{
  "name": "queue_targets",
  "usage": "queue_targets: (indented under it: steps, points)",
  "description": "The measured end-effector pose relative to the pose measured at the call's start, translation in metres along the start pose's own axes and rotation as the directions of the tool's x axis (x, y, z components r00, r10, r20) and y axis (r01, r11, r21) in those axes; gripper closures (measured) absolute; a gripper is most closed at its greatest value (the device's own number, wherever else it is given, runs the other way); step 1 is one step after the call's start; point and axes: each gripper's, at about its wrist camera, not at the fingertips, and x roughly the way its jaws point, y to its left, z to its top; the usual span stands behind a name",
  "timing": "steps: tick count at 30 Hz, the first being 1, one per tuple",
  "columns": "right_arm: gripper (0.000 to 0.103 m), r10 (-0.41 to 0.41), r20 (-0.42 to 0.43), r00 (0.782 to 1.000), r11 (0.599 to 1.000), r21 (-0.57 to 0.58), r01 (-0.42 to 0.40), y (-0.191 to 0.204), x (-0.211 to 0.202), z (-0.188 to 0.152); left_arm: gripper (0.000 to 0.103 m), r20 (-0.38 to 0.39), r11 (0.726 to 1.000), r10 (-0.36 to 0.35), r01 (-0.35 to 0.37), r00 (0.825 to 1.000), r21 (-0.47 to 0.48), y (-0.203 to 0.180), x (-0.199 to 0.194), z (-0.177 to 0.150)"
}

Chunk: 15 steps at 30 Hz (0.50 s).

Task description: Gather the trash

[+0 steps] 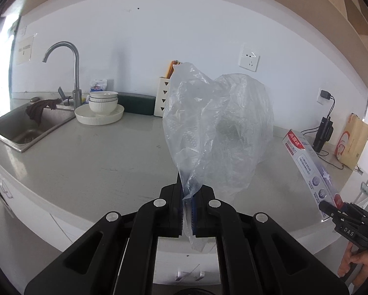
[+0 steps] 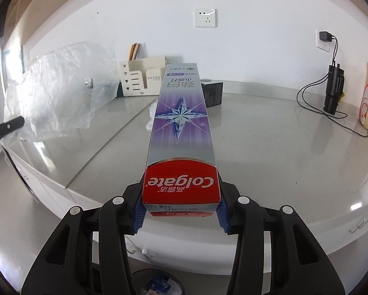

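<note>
The thin plastic bag [image 1: 216, 127] is pinched tight in the shut left gripper [image 1: 187, 204] and the toothpaste box [image 2: 181, 132] is squeezed by its near end in the half-open right gripper [image 2: 181, 211], both lifted above the counter [image 2: 270, 147] (probably so they can be carried to a bin).

Bowls [image 1: 103, 103] on plate [image 1: 99, 116], right of sink [image 1: 29, 127].

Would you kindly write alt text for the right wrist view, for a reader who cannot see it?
The right gripper is shut on the red end of a long purple and silver Colgate toothpaste box, held above a grey kitchen countertop. At left, the left gripper holds up a crumpled clear plastic bag; a cream desk organiser stands by the white wall.
</note>
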Motion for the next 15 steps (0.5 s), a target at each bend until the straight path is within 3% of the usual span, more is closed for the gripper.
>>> queue_targets:
  steps: [15]
  points:
    - [0.057,0.041,0.025,0.999,0.999,0.000,-0.041,0.020,-0.071,-0.066,0.099,-0.029,0.999,-0.041,0.041,0.999,-0.033,0.008,-0.067,-0.077]
